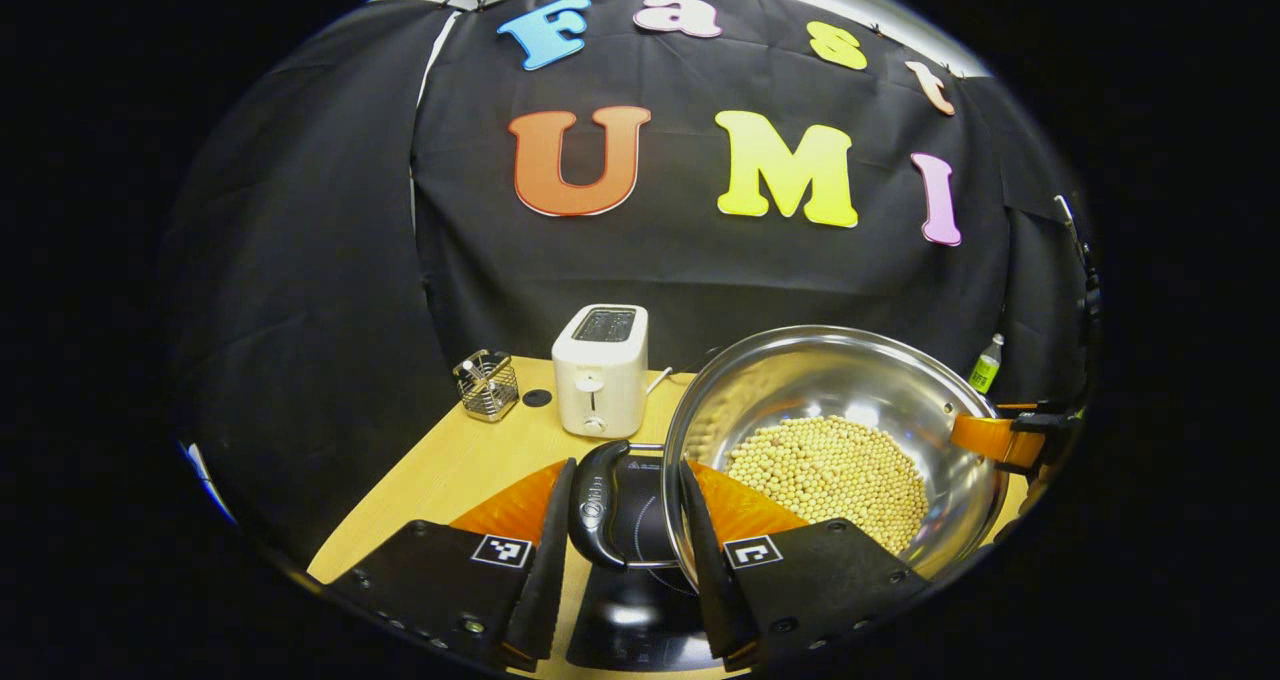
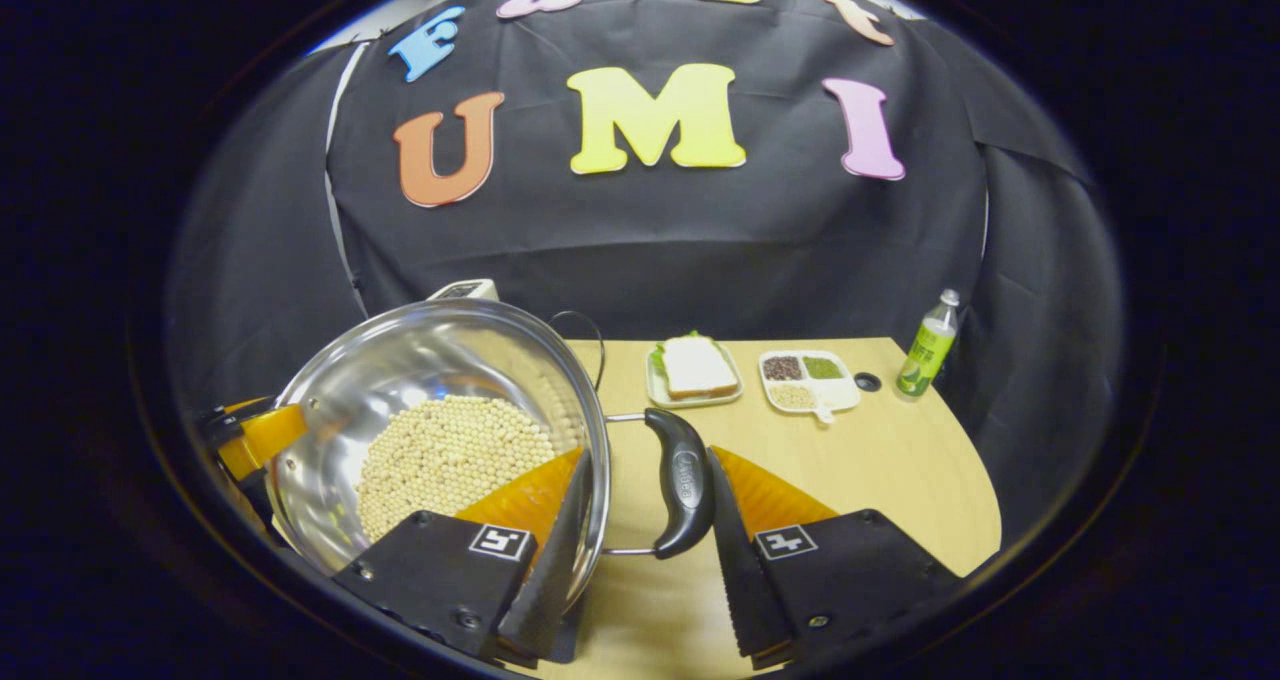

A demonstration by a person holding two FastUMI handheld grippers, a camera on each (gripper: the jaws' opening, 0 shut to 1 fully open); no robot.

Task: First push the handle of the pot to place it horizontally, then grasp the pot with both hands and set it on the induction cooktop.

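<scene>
Left gripper (image 1: 622, 560) held low and level, fingers spread around the pot's left handle (image 1: 597, 503), which stands between them; whether both pads press on it cannot be told. Right gripper (image 2: 640, 550) likewise low, jaws apart, one finger over the pot's rim on the left, the other just right of the right handle (image 2: 684, 495); a firm clamp cannot be confirmed. In the left gripper view, the right gripper also seen at the pot's far side.

Light wooden table (image 2: 880, 460) against black cloth walls. Far left: a wire basket (image 1: 487, 385) and a white toaster (image 1: 600, 370). Far right: a sandwich on a plate (image 2: 695, 368), a divided dish of grains (image 2: 806, 378) and a green bottle (image 2: 927, 345).

Steel pot (image 1: 830, 380) filled with pale beans (image 1: 830, 470), tilted towards the cameras, lying between the two grippers. Glossy black induction cooktop (image 1: 630, 620) directly beneath the left handle, near the left gripper. Contact between pot base and cooktop not discernible.
</scene>
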